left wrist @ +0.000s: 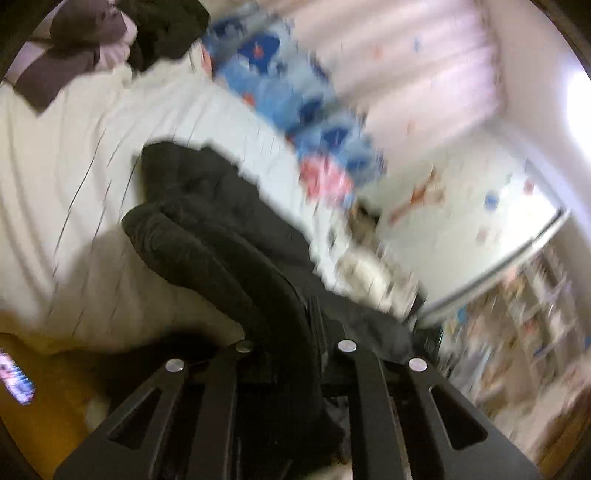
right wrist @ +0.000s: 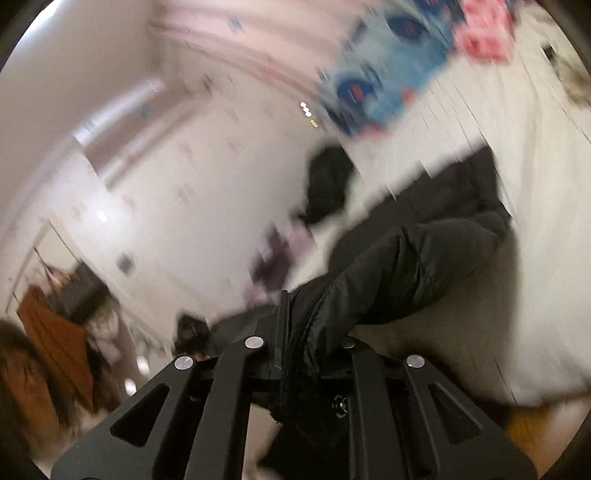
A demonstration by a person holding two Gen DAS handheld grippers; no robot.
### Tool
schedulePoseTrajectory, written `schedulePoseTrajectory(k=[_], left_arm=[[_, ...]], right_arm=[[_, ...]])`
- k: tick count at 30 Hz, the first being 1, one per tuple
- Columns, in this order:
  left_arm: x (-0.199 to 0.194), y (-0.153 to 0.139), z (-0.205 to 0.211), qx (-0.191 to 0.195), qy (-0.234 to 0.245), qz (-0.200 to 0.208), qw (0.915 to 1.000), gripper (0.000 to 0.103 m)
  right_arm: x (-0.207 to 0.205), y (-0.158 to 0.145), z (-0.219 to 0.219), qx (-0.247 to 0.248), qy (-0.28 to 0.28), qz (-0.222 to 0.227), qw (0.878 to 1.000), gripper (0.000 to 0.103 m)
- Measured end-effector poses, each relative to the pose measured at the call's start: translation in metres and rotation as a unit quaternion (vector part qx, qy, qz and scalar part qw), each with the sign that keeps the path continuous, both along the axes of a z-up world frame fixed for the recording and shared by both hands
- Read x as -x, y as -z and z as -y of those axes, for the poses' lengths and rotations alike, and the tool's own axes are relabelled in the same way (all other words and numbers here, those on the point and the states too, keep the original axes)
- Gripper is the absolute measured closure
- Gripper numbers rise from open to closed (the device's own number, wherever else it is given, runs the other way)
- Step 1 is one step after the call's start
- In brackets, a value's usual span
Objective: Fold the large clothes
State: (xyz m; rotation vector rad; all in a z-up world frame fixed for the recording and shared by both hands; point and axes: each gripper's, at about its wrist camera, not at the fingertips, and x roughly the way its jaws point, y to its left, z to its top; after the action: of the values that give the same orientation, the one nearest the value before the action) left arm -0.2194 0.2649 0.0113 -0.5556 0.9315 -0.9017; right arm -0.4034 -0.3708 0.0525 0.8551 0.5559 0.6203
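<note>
A white bedsheet with thin dark stripes (left wrist: 110,155) covers the bed, seen heavily blurred through both wrist cameras. A blue patterned blanket with red and pink patches (left wrist: 295,96) lies bunched along the bed's far side, beside pale pink curtains (left wrist: 417,62). A brown cloth (left wrist: 62,55) rests at the sheet's far corner, touching a heap of black fabric (left wrist: 166,29). Shelves crowded with colourful items (left wrist: 524,317) line the wall in the left wrist view. In the right wrist view, an orange garment (right wrist: 55,332) hangs near a white wall (right wrist: 177,192) dotted with small stickers.
</note>
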Motion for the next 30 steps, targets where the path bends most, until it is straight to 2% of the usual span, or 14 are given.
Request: schedulePoseTrajectory(k=[2, 4, 5, 8, 10, 11, 12, 13, 16, 18, 22, 24, 27, 30], left_arm=[[0.011, 0.032, -0.010, -0.049, 0.017, -0.044, 0.9977, 0.085], [0.019, 0.069, -0.033, -0.097, -0.005, -0.097, 0.9906, 0.083], [0.019, 0.075, -0.043, -0.105, -0.021, -0.103, 0.9889, 0.083], [0.013, 0.060, -0.089, -0.123, -0.114, -0.091, 0.9815, 0.080], [-0.004, 0.029, -0.098, -0.127, -0.164, -0.047, 0.9772, 0.053], [-0.012, 0.012, -0.089, -0.141, -0.181, -0.017, 0.9732, 0.046], [-0.020, 0.002, -0.079, -0.149, -0.186, 0.004, 0.9712, 0.038], [-0.036, -0.013, -0.053, -0.151, -0.176, 0.039, 0.9720, 0.038], [-0.078, -0.026, 0.015, -0.138, -0.138, 0.078, 0.9777, 0.036], [-0.112, -0.026, 0.069, -0.142, -0.138, 0.094, 0.9757, 0.036], [-0.172, 0.004, 0.156, -0.158, -0.163, 0.106, 0.9681, 0.036], [-0.198, 0.030, 0.186, -0.167, -0.168, 0.087, 0.9678, 0.036], [-0.221, 0.070, 0.211, -0.181, -0.178, 0.044, 0.9662, 0.036], [-0.220, 0.097, 0.221, -0.199, -0.169, 0.055, 0.9637, 0.036]], right_arm=[[0.032, 0.041, 0.011, 0.041, 0.010, -0.087, 0.995, 0.083], [0.054, 0.074, 0.028, 0.055, 0.044, -0.157, 0.985, 0.083], [0.068, 0.088, 0.042, 0.049, 0.074, -0.186, 0.978, 0.083], [0.079, 0.074, 0.066, 0.077, 0.143, -0.192, 0.968, 0.074], [0.066, 0.044, 0.075, 0.106, 0.177, -0.168, 0.964, 0.052], [0.053, 0.029, 0.071, 0.124, 0.183, -0.154, 0.963, 0.045], [0.028, 0.011, 0.063, 0.146, 0.181, -0.131, 0.964, 0.033], [0.005, 0.000, 0.053, 0.161, 0.175, -0.113, 0.965, 0.024], [-0.092, -0.025, 0.000, 0.212, 0.145, -0.073, 0.964, 0.023], [-0.164, -0.025, -0.028, 0.226, 0.129, -0.061, 0.964, 0.023], [-0.299, 0.014, -0.058, 0.272, 0.140, -0.078, 0.949, 0.023], [-0.348, 0.047, -0.063, 0.310, 0.147, -0.112, 0.932, 0.023], [-0.390, 0.103, -0.062, 0.388, 0.156, -0.173, 0.892, 0.023], [-0.393, 0.133, -0.052, 0.368, 0.166, -0.182, 0.897, 0.023]])
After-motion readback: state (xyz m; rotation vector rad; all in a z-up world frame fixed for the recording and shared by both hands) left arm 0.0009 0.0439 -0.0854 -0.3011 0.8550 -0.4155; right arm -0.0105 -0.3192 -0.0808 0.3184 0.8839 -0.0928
